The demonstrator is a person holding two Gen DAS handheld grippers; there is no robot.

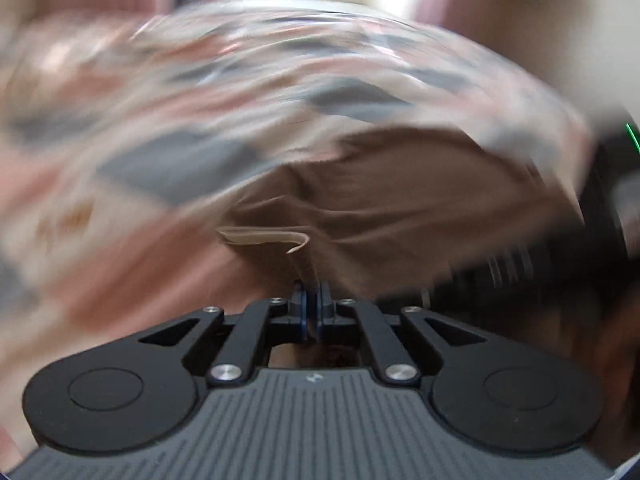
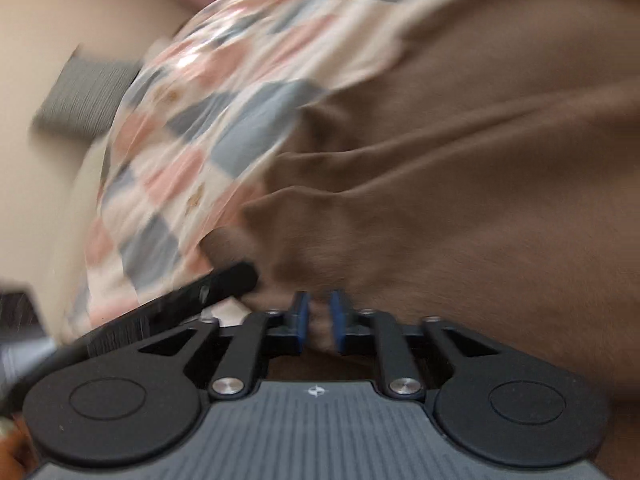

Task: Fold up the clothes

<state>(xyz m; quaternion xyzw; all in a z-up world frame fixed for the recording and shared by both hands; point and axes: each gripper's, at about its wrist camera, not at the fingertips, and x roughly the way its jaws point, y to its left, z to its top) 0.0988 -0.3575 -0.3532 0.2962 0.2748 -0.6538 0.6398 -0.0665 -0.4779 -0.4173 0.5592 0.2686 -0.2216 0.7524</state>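
Early in the fold, by the look of it. The brown garment (image 1: 400, 200) lies rumpled on a checked bedspread (image 1: 160, 120), w/ deep creases running across it and no tidy folded edge anywhere in view; a pale label or hem strip shows near its front edge in the left wrist view. Both views are smeared by motion blur, so the garment's full outline can't be made out.

Left gripper (image 1: 313, 300): jaws pinched together, w/ brown cloth caught between the pads, so it grips the garment's near edge. Right gripper (image 2: 319, 316): jaws nearly closed, a narrow gap left, brown cloth bunched in that gap; looks like a grip on the garment (image 2: 460, 200), though pad contact is not sharp enough to be sure.

Done: both edges picked up. Left: carry cloth over, lay flat, smooth, repeat folds.
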